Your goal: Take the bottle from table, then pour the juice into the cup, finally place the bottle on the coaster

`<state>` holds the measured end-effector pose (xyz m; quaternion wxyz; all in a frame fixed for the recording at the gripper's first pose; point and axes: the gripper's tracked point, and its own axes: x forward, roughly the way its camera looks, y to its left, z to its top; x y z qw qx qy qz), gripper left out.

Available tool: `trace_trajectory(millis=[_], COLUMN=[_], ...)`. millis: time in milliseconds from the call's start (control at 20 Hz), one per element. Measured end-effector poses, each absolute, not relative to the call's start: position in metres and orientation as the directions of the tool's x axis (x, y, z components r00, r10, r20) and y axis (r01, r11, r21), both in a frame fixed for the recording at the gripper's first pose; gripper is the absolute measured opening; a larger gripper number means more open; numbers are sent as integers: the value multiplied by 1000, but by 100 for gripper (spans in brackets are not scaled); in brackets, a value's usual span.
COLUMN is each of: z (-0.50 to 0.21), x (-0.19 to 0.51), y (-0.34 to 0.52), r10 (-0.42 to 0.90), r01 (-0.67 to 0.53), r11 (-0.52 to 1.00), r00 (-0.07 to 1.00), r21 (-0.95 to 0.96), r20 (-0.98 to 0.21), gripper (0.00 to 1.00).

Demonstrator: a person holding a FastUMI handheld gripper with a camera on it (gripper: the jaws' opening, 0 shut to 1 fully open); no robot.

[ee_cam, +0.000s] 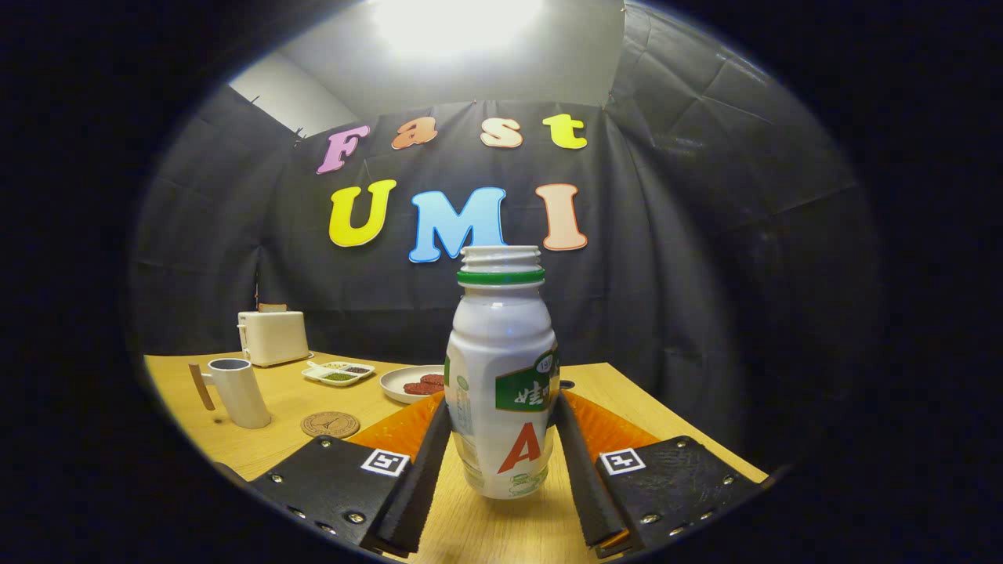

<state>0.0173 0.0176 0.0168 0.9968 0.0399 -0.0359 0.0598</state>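
so the hand-held gripper [501,439] has two chunky flat plates at the base, each with shiny round screws; each plate has a small square black-and-white marker; the fingers [419,470] are long ribbed strips running forward

My gripper [501,439] holds the bottle [501,376] upright between my fingers [427,462], one pressing each side of its lower body. Cap off, green ring under the threaded neck. Its base seems slightly clear of the wooden surface [501,533], though I can't be sure. Beyond and to the left: a white cup [239,392] with a wooden handle, a round cork coaster [330,424] just beside it, a divided dish [338,373], a plate [409,383] with dark red pieces, a white toaster [273,337] furthest back.
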Motion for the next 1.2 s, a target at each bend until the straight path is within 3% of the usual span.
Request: trace_trajectory(millis=[350, 600, 1200], z=[22, 5, 21], x=[15, 8, 12], y=[-4, -1, -13], r10=[73, 97, 38], r01=[-88, -100, -49], r11=[981, 981, 987], r00=[993, 995, 997], r21=[175, 166, 155], r20=[92, 27, 71], gripper=[73, 73, 74])
